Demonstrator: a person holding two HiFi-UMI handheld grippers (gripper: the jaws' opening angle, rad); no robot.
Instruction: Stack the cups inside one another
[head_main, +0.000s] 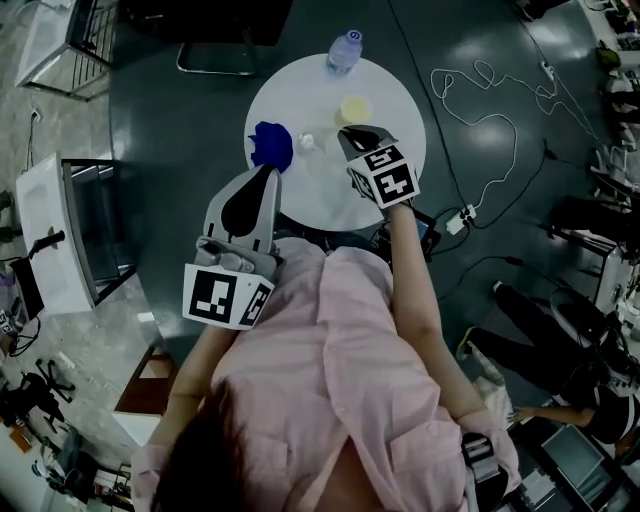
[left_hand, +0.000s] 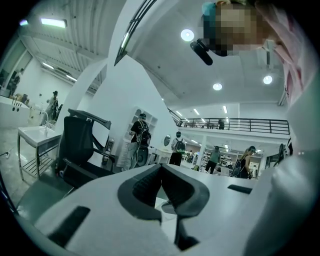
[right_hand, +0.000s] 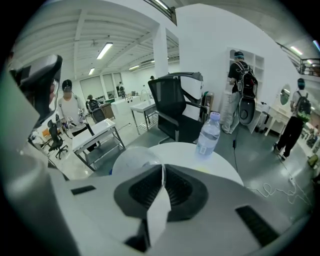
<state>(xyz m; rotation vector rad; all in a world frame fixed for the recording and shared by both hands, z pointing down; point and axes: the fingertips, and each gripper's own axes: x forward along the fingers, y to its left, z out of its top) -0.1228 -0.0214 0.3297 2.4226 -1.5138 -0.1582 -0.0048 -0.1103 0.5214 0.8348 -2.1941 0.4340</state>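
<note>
On the round white table (head_main: 400, 120) stand a pale yellow cup (head_main: 355, 108) and, further left, a blue cup (head_main: 270, 145). Between them a clear plastic cup (head_main: 308, 143) hangs from my right gripper (head_main: 347, 137). In the right gripper view the jaws (right_hand: 162, 170) are shut on that clear cup's (right_hand: 134, 161) thin wall, and its round rim shows to their left. My left gripper (head_main: 267, 175) hovers at the table's near edge just below the blue cup. Its jaws (left_hand: 160, 169) are shut with nothing between them.
A water bottle (head_main: 343, 50) (right_hand: 207, 132) stands at the table's far edge. Behind the table is a black office chair (right_hand: 175, 102). White cables and a power strip (head_main: 460, 218) lie on the floor to the right. A white cart (head_main: 60, 240) stands at left.
</note>
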